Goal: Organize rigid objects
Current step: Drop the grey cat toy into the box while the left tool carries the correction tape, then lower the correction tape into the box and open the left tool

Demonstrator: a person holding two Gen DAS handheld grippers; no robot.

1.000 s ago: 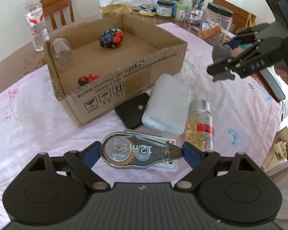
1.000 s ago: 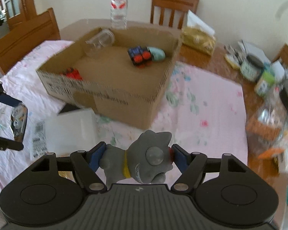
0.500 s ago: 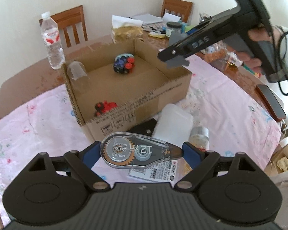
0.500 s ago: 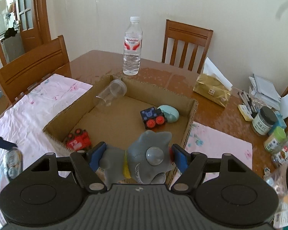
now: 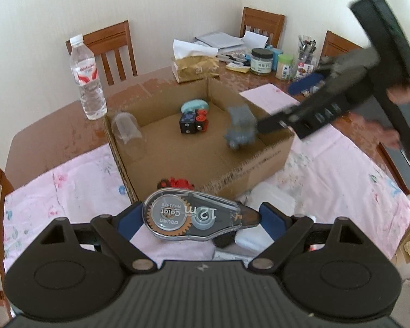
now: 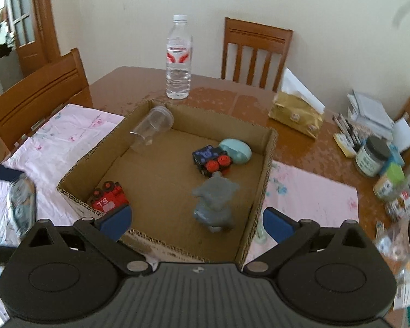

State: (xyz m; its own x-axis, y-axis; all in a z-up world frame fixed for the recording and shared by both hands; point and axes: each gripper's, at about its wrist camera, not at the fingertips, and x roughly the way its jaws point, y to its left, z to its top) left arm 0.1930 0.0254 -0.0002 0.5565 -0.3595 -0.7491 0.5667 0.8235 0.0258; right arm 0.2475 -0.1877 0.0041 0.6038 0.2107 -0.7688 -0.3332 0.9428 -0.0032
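Left gripper (image 5: 202, 220): fingers closed on a clear correction tape dispenser (image 5: 196, 216), held flat between the blue pads, above the near edge of the cardboard box (image 5: 259, 164). Right gripper (image 6: 196, 221): jaws spread wide, nothing gripped between the blue pads; it is positioned over the box's near right corner. Grey toy figure (image 6: 216, 205) is seen blurred inside the box, near the right wall; whether it rests on the floor cannot be told. Red toy train (image 6: 109, 198) is noted in the near left corner. Further in, a black toy with red wheels (image 6: 211, 160) touches a pale blue oval object (image 6: 236, 150). A clear cup (image 6: 151, 127) lies tipped in the far left corner. A water bottle (image 6: 178, 60) stands beyond the box on the wooden table (image 6: 128, 82).
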